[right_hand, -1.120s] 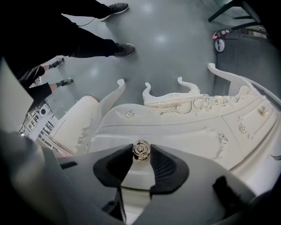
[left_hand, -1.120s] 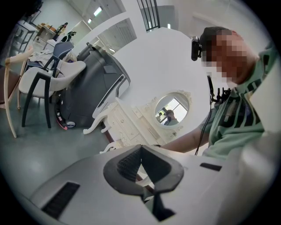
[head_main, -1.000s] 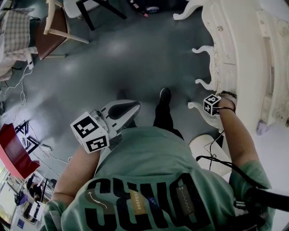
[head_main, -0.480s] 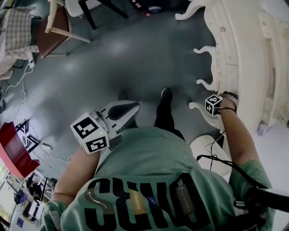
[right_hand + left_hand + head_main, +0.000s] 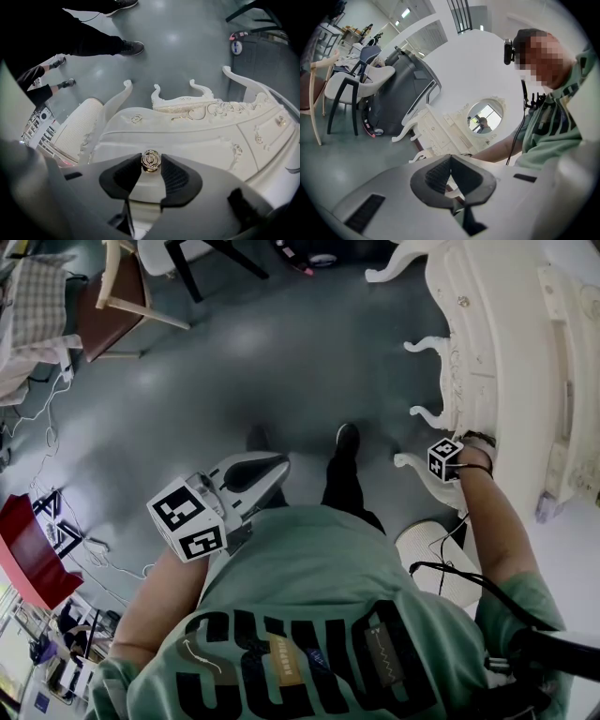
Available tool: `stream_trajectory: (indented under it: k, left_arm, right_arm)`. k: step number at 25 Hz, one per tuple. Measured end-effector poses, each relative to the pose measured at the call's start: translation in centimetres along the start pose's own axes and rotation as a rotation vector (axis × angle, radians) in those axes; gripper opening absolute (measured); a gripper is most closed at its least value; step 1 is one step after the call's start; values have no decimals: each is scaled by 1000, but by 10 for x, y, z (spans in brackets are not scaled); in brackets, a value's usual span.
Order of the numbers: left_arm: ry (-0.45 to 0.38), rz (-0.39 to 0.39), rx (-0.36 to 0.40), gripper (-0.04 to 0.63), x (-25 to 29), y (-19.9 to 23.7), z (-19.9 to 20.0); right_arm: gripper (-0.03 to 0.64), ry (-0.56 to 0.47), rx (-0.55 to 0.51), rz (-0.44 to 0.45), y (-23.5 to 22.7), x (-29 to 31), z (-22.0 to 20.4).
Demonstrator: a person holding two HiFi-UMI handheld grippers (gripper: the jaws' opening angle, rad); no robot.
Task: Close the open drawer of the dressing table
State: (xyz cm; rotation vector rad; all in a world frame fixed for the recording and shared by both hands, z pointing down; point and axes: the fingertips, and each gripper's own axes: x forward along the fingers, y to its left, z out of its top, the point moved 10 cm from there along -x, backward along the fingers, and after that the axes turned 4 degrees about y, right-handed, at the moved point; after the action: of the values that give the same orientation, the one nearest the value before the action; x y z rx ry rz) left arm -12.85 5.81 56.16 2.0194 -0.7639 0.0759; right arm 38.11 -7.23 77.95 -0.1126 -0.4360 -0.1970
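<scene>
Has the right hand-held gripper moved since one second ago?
No. The right hand-held gripper kept still: its cube stays beside the same table leg; its jaws, round the knob, just opened slightly.

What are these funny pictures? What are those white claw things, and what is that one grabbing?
A person wears a camera on the head, so the head view looks down at their green shirt and the grey floor. Each hand holds a gripper, a squeeze tool with its own camera. The left gripper is shut and empty, in the air. The right gripper has the rose-shaped knob of the dressing table between its jaws, which seem to touch it and have just been opening slightly.
</scene>
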Motion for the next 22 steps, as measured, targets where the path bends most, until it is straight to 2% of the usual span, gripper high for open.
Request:
stream_trajectory:
  k: [11,15,18,22]
  left_arm:
    - [-8,6,6,9,0,-6,-1]
    - [-18,10,20,9,-4,-14,4]
    - [-24,14,31,9,-10,-19,9]
    - [-33,15,60,9,-14,-31,20]
  right_arm:
    - [133,-6,11,9,-2,2,1]
    - [134,-28,17,-17,2,2,0]
    - [149,-104,64,-30,2,-5,-2]
    - [155,-279,190,17,-4,-27,-8]
